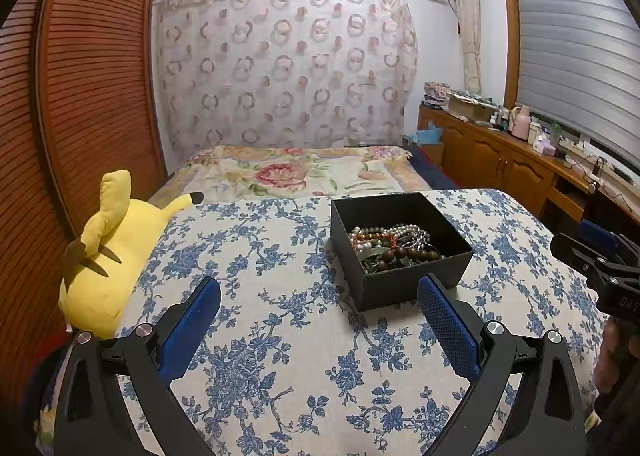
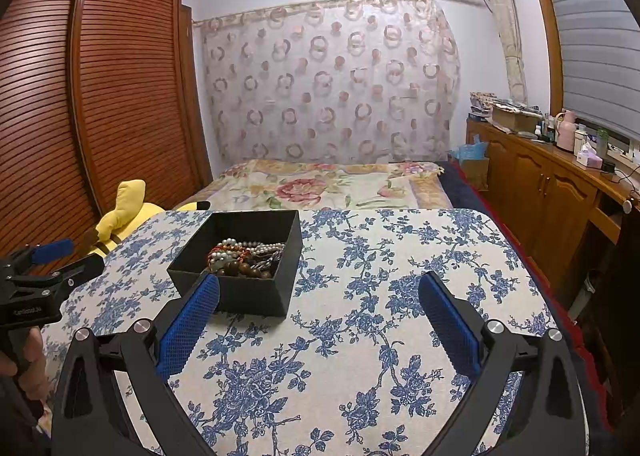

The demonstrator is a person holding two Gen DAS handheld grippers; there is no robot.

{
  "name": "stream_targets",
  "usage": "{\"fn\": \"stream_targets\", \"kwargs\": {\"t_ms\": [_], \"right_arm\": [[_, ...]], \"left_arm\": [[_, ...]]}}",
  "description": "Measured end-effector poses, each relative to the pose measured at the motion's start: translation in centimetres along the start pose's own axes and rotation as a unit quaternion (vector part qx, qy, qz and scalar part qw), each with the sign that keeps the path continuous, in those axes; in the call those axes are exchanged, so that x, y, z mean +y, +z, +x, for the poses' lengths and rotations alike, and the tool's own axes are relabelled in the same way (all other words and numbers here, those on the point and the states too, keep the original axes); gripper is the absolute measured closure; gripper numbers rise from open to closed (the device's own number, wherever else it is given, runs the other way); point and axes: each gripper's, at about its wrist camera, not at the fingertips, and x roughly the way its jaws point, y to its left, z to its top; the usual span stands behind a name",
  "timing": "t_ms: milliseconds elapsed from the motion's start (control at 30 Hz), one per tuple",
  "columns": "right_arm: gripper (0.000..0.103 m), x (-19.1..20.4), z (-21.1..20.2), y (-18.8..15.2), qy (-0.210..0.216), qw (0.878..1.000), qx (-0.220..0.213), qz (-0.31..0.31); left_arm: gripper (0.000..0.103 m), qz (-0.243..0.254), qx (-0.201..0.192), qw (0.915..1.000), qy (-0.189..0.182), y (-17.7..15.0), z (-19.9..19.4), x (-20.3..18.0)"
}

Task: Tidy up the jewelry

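Blue-padded jaws spread wide on our left gripper (image 1: 319, 296) and right gripper (image 2: 319, 292), both level above the floral-cloth counter (image 1: 256, 336). Matte black square box (image 1: 400, 280) at frame centre holds tangled bead jewelry (image 1: 394, 246).

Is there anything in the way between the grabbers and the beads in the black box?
Only the box's own walls. The jewelry lies down inside the open black box, so both grippers, left and right, must go over the near wall and reach in from above. The tablecloth before it is bare.
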Motion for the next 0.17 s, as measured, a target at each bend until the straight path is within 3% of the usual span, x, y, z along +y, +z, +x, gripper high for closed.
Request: {"fn": "stream_targets", "kwargs": {"t_ms": [167], "right_arm": [[0.002,-0.10,0.01,-0.01,0.000,1.000,0.000,0.000]], "left_arm": [[0.008,-0.001,-0.001,1.0000,-0.003,0.01,-0.03,0.01]]}}
